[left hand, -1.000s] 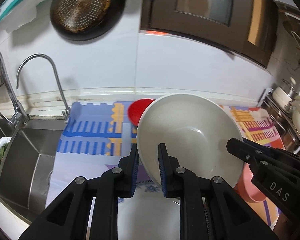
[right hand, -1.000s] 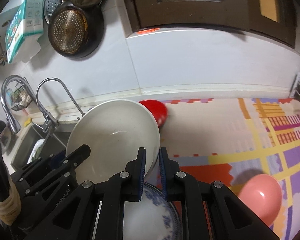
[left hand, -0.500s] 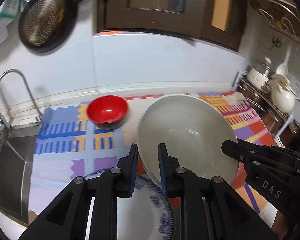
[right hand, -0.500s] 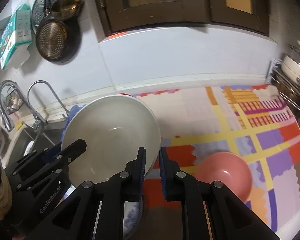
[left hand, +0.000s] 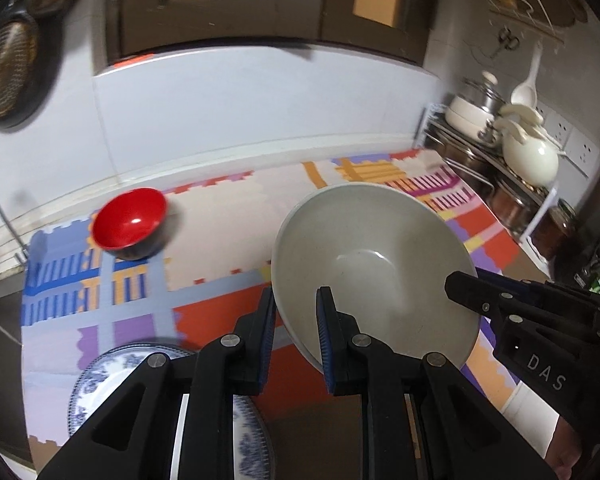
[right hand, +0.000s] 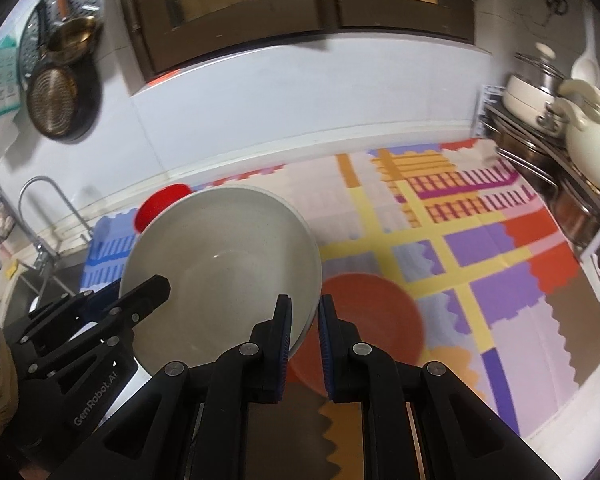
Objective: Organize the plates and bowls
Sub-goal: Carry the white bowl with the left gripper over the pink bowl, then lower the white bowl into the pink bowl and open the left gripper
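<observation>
A large white bowl (left hand: 374,268) is held in the air between both grippers. My left gripper (left hand: 296,336) is shut on its left rim and my right gripper (right hand: 303,344) is shut on its right rim; the bowl also shows in the right wrist view (right hand: 220,276). A pink bowl (right hand: 364,312) sits on the mat just below and right of the white bowl. A red bowl (left hand: 130,222) stands at the back left of the mat. A blue-patterned white plate (left hand: 100,380) lies near the front edge, under my left gripper.
A colourful foam mat (right hand: 480,248) covers the counter. A rack with pots and a white kettle (left hand: 530,156) stands at the right end. The sink and tap (right hand: 48,216) are at the left. Pans hang on the wall (right hand: 58,100).
Both grippers have carried the white bowl to the right, away from the sink and the patterned plate, until it hangs over the pink bowl. The red bowl stayed in place.
</observation>
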The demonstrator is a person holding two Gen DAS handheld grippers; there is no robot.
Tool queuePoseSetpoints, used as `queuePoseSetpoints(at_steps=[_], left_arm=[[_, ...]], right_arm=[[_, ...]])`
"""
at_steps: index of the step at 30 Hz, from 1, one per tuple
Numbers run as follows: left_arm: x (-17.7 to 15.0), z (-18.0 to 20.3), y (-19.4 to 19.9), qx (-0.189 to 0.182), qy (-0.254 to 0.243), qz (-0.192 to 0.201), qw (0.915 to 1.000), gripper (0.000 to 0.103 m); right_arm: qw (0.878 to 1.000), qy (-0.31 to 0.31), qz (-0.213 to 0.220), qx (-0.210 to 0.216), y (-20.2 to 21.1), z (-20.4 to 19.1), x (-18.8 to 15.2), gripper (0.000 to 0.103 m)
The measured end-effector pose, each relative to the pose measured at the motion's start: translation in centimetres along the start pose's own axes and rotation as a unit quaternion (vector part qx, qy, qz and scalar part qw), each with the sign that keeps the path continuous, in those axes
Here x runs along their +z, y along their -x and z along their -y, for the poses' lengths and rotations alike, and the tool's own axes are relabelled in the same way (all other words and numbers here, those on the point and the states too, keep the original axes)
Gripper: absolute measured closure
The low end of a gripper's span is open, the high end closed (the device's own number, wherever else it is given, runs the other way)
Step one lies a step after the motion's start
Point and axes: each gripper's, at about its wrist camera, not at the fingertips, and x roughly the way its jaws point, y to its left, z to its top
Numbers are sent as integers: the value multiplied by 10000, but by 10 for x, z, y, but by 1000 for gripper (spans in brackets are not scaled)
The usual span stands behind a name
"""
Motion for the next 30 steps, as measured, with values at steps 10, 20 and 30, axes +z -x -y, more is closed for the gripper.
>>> queuePoseSetpoints(at_steps=[10, 20, 30], left_arm=[[-3, 33, -39, -257, -76, -414, 9988, 83], [-11, 51, -71, -187, -131, -744, 9970, 81], [-21, 57, -92, 21, -125, -968, 9952, 78]], right_arm=[[9989, -312, -199, -276, -11, 45, -6, 88], [9978, -396, -401, -341, -30, 70, -12, 88], [9970, -372, -632, -244, -53, 81, -20, 88]])
